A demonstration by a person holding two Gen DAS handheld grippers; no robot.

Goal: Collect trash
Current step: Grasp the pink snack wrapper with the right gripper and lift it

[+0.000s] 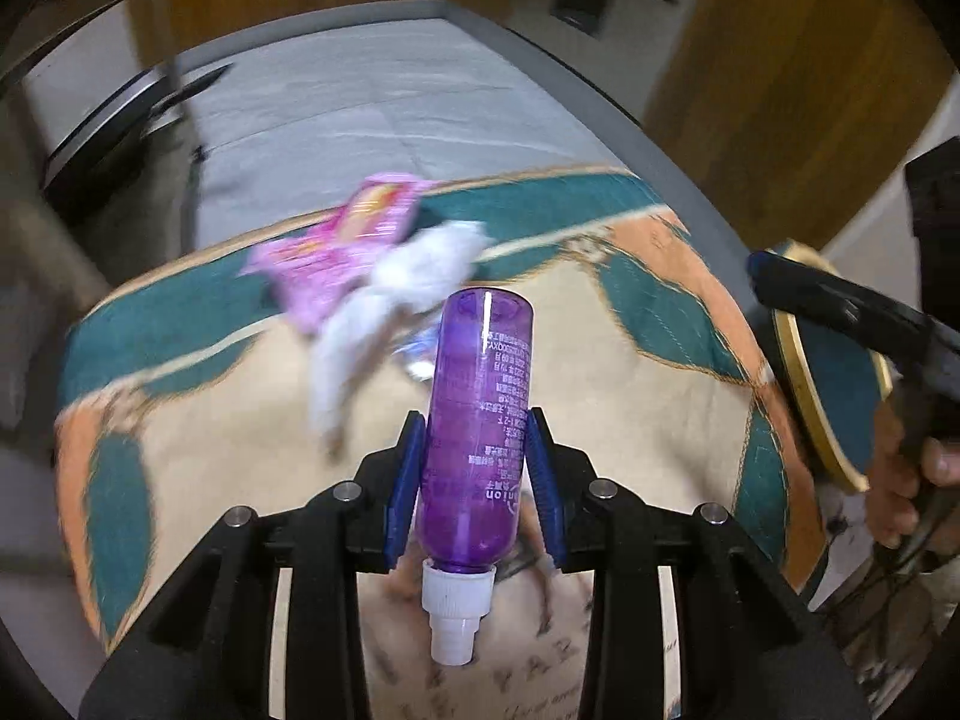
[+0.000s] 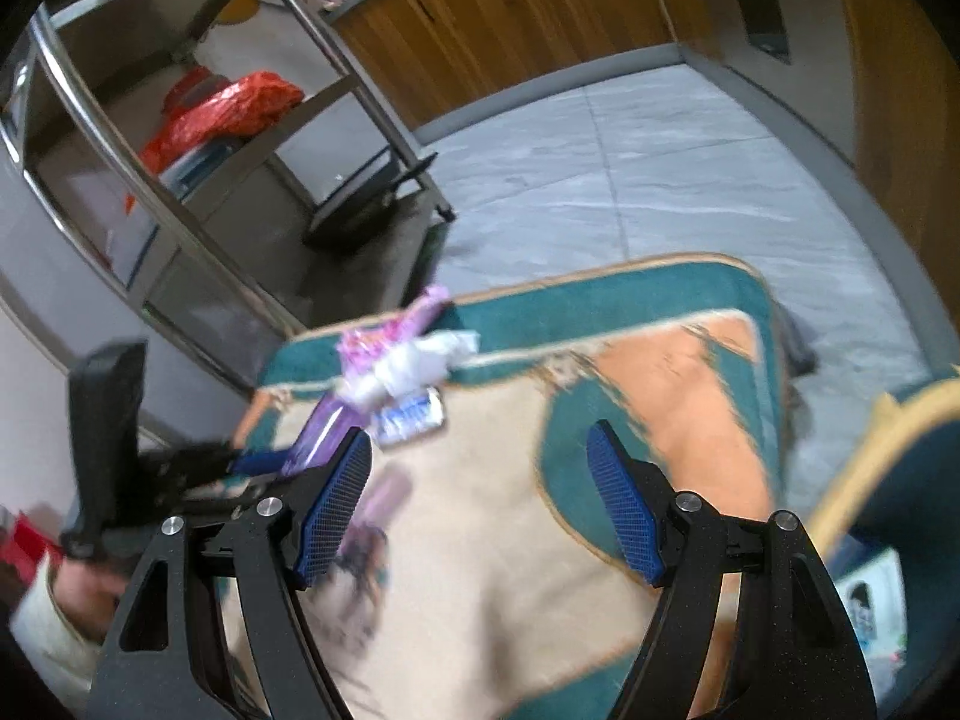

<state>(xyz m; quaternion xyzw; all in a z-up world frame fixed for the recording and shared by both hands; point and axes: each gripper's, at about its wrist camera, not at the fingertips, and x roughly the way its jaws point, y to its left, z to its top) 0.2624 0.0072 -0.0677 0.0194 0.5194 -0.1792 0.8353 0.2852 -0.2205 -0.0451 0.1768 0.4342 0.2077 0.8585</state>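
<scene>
My left gripper [image 1: 475,468] is shut on a purple plastic bottle [image 1: 477,420] with a white nozzle, held above the rug. Ahead of it on the rug lie a pink wrapper [image 1: 342,252], crumpled white tissue [image 1: 408,288] and a small blue-and-silver wrapper [image 1: 420,354]. My right gripper [image 2: 480,504] is open and empty above the rug. In the right wrist view the pink wrapper [image 2: 384,342], the tissue [image 2: 420,366], the blue-and-silver wrapper [image 2: 411,417] and the held purple bottle [image 2: 321,435] show ahead on the left.
A teal, peach and cream rug [image 1: 630,360] lies on a grey tiled floor [image 2: 660,180]. A metal shelf cart [image 2: 210,138] with a red bag stands at left. Wooden cabinets [image 2: 510,18] line the back. A round teal bin [image 1: 834,384] with a gold rim sits at right.
</scene>
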